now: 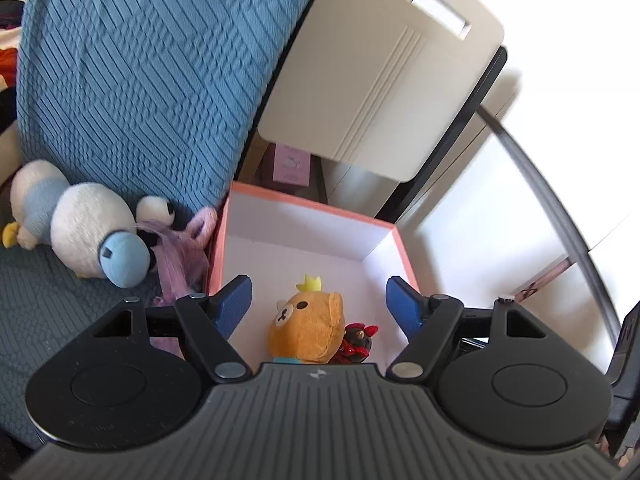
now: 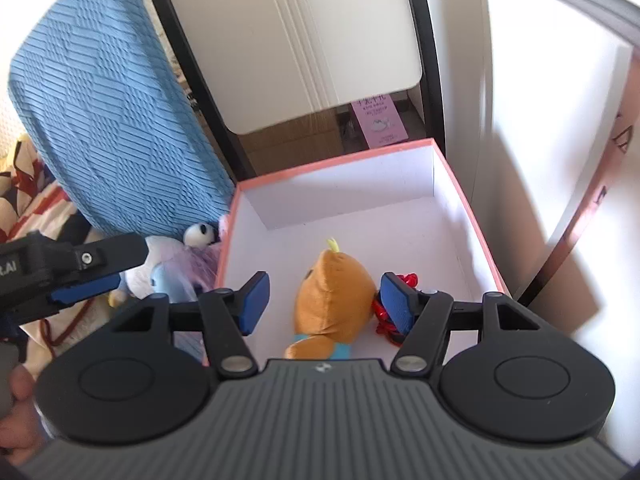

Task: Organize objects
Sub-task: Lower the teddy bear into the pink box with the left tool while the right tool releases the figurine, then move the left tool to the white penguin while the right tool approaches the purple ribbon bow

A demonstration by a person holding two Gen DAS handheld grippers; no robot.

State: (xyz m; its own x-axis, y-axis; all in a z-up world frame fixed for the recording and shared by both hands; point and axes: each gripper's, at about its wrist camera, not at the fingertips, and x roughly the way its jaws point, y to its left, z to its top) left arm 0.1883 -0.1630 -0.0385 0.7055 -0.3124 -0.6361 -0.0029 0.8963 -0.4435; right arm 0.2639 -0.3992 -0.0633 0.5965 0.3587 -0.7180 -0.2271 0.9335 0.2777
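With both jaws spread and gripping nothing, my left gripper (image 1: 319,304) and right gripper (image 2: 323,302) hang above the pink-rimmed white cardboard box (image 1: 308,207). Orange plush bear with yellow crown (image 1: 306,326) and small red-black figure (image 1: 357,343) lie inside: that drop looks done. Next job, I reckon: swing left for the white-and-blue plush penguin (image 1: 86,232) outside the box on the dark quilted seat (image 1: 44,304), against the blue knitted cushion (image 1: 140,72); white cabinet (image 1: 380,76) behind.

place: home, living area | signs: blue cushion (image 1: 132,80), plush toys (image 1: 92,236), patterned bedding (image 2: 28,196)
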